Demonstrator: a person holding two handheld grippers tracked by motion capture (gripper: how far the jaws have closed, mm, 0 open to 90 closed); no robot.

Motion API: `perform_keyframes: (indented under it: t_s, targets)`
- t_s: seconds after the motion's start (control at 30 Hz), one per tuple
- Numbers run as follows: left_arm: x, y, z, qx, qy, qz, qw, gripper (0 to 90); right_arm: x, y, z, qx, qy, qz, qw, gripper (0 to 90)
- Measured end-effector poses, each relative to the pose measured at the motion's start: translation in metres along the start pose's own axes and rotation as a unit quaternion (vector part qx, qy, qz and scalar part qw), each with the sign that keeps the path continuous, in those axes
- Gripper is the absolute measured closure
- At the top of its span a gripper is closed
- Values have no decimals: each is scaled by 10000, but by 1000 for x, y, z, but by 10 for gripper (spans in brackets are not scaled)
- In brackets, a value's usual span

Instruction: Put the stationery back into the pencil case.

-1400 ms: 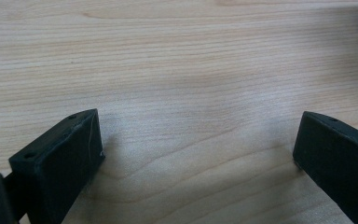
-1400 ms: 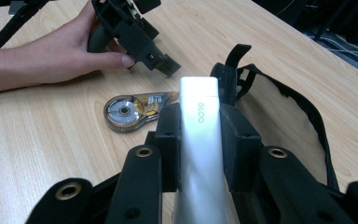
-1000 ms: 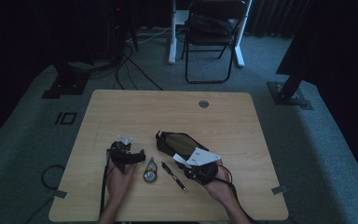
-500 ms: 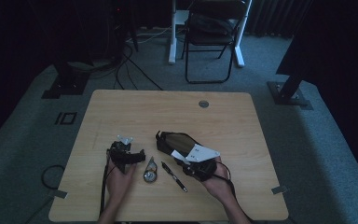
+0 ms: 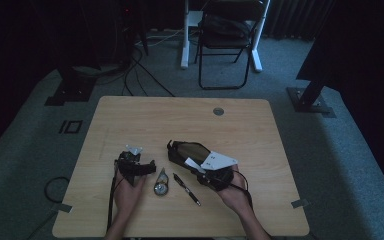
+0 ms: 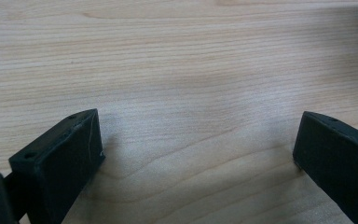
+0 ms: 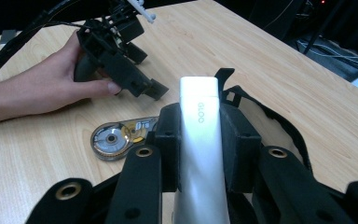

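Right gripper view first: a glue stick (image 7: 200,140) is clamped between the right gripper's (image 7: 200,144) jaws, held just above the open pouch (image 7: 279,126) on the counter (image 7: 270,60). A tape dispenser (image 7: 116,137) lies at 9 o'clock from it, a pen (image 5: 186,182) close by. The left gripper (image 5: 136,167) is rested at 9 o'clock of the pouch, jaws apart on nothing. Looks like the packing step is in hand; next the stick would need to be lowered into the pouch mouth and released.
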State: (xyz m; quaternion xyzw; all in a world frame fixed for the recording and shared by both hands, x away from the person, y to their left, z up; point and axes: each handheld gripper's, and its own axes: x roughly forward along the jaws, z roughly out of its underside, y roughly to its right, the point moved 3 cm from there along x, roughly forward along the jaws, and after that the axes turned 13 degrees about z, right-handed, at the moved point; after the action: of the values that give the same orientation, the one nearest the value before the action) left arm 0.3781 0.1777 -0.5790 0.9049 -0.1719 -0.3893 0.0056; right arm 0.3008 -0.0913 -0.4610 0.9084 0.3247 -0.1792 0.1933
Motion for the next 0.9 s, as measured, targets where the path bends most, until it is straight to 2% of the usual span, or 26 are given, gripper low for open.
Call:
perform_keyframes:
  t_s: [0.43,0.9]
  targets:
    - [0,0,0,-2,2,0,10000,15,4,10,-2,228,-4,26,9997,713]
    - [0,0,0,2,-2,0,10000,16,12,18,-3,346,-25,99,9993,712]
